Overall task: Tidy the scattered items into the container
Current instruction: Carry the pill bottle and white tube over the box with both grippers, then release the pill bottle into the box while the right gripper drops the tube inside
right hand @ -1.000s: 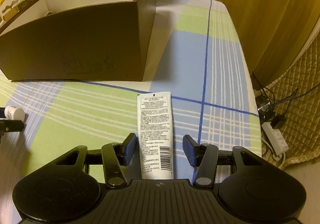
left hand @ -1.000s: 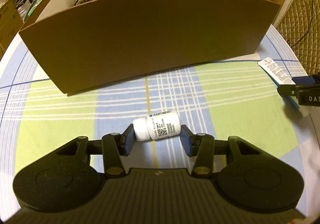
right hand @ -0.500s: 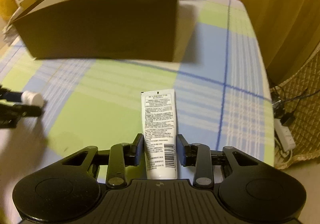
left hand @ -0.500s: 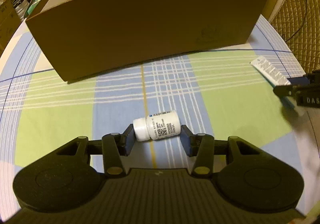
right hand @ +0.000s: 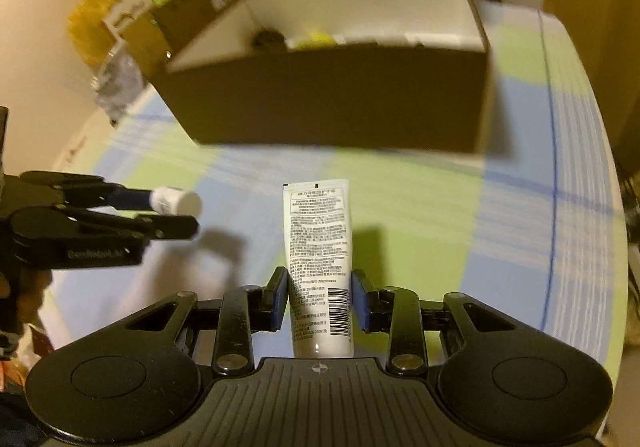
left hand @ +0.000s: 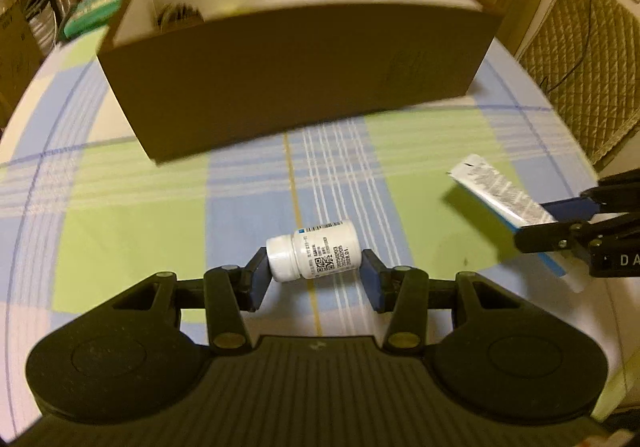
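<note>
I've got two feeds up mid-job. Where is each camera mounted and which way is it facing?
Left wrist: on the left gripper, looking forward along its fingers at the white pill bottle clamped between them, the brown box beyond; the right gripper enters at right.
Right wrist: on the right gripper, looking along its fingers at the white tube it grips and the box; the left gripper enters at left.
Shared: box, plaid tablecloth, bottle, tube, both lifted.
</note>
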Demonstrator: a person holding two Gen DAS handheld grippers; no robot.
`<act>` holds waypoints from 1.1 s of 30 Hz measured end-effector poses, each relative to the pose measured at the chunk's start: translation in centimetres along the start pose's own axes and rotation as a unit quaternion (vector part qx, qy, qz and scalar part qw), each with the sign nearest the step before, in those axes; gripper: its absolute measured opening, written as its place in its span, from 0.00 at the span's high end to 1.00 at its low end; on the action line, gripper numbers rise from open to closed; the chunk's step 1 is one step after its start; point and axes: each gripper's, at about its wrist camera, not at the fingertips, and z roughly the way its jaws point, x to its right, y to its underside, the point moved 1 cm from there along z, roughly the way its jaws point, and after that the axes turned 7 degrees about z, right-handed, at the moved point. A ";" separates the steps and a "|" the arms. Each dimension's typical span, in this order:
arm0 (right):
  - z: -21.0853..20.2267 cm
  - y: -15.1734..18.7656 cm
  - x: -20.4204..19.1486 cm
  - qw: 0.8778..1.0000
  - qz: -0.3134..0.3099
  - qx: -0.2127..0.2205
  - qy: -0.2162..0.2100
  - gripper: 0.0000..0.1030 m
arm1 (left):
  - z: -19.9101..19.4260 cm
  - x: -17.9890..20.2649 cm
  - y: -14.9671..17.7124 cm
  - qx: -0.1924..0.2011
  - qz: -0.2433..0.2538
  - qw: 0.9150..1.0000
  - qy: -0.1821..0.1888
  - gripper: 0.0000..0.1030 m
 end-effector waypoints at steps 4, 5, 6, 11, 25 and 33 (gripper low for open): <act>-0.9 -2.8 -1.6 0.999 -0.009 0.029 -0.024 0.70 | -2.3 -0.9 -1.9 0.032 0.002 0.999 0.004 0.59; -1.0 -3.7 -1.9 0.999 -0.010 0.037 -0.030 0.70 | -2.8 -1.2 -2.5 0.042 0.004 0.999 0.003 0.59; -1.0 -4.6 -2.2 0.998 -0.011 0.044 -0.034 0.70 | -3.4 -1.4 -3.3 0.053 0.007 0.999 0.002 0.59; -1.2 -8.8 -3.3 0.996 -0.020 0.085 -0.033 0.70 | -5.5 -3.1 -7.4 0.106 0.021 0.994 -0.018 0.59; 2.7 -18.2 1.1 0.988 0.014 0.122 0.090 0.70 | -2.2 -8.4 -16.8 0.123 0.027 0.990 -0.060 0.59; 7.0 -19.8 3.7 0.985 0.043 0.093 0.141 0.70 | 3.0 -9.8 -18.2 0.076 0.023 0.995 -0.062 0.59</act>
